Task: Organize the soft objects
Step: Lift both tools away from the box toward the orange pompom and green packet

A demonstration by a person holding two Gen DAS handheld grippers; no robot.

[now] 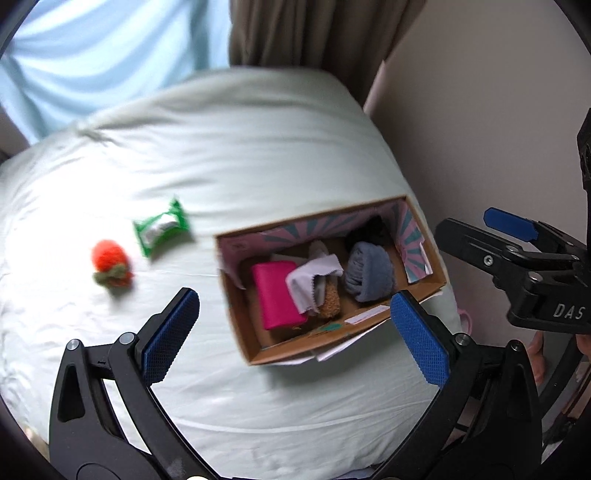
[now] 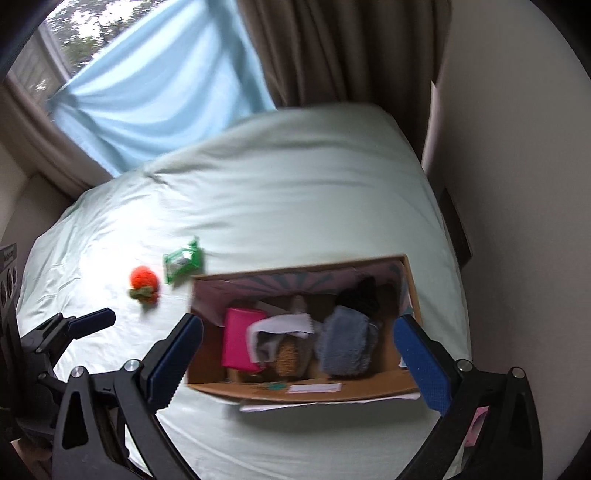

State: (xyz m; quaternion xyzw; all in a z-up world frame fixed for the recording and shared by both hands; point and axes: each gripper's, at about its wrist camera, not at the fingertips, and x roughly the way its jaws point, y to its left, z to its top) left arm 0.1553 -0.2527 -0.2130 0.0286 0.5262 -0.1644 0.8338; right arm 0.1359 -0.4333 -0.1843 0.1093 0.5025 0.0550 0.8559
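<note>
On the bed [image 1: 258, 155], a cardboard box [image 1: 280, 350] is being filled: a pink item [image 1: 277, 291], white cloth [image 1: 314, 277] and grey-blue bundle [image 1: 369, 273] are lying inside. An orange knitted toy [image 1: 110, 266] and green packet [image 1: 162, 230] are being left outside. The left tool [image 1: 291, 332] and right tool [image 2: 299, 354] are being held wide open, empty.

A bed with a smooth pale mint-green sheet [image 2: 280, 192] fills the room's near corner, its right edge against a plain beige wall [image 2: 517, 184]. Behind it hang a heavy brown pleated curtain [image 2: 332, 48] and a light blue drape [image 2: 159, 88] across a daylit window [image 2: 70, 22], where blurred greenery shows outside.
</note>
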